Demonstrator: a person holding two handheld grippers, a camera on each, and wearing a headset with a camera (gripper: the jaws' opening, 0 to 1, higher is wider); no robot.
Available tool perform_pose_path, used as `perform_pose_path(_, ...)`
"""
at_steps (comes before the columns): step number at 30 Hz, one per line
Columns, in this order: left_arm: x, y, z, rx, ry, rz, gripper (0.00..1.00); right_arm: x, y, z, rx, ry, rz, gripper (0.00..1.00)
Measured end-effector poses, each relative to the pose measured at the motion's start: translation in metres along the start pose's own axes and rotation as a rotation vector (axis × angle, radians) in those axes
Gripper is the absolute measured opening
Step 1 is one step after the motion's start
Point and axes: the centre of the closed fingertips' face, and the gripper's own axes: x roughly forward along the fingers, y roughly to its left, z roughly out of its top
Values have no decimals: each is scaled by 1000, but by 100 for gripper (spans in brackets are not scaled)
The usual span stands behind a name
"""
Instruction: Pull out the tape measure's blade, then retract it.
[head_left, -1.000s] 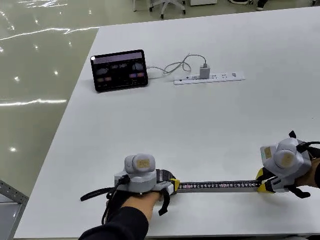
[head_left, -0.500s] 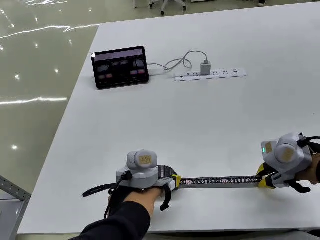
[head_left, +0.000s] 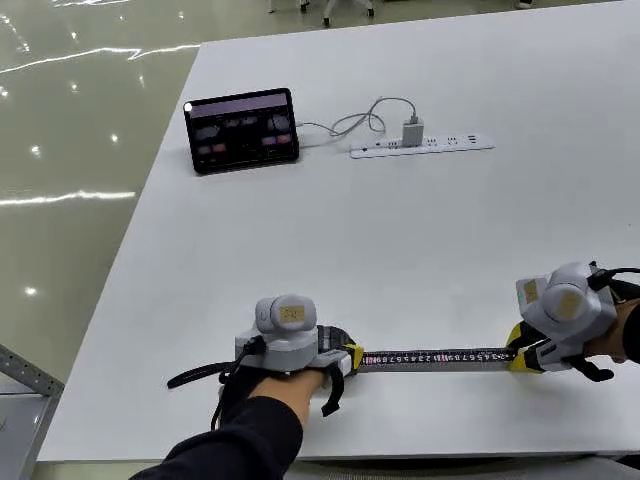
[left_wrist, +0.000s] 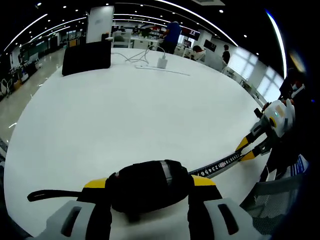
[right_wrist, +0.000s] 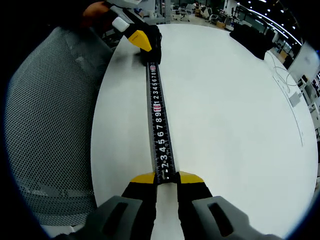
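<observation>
Head view: the blade lay stretched across the bench near 6 o'clock. Left gripper view: the left gripper was clamped round the tape measure. Right gripper view: the right gripper pinched the blade's tip, which ran toward 12 o'clock.

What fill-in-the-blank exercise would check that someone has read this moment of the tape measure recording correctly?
1. The left gripper is shut on the tape measure's black ____.
2. The right gripper pinches the end of the blade, whose printed numbers face ____.
3. On the far side of the table, a charger is plugged into the ____.
Missing words: case; up; power strip.
</observation>
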Motion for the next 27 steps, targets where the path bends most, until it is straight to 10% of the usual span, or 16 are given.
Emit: perform_pose_path(27,0,0,1,4,-4,-1,58,8,2,17,23,10,-3,11)
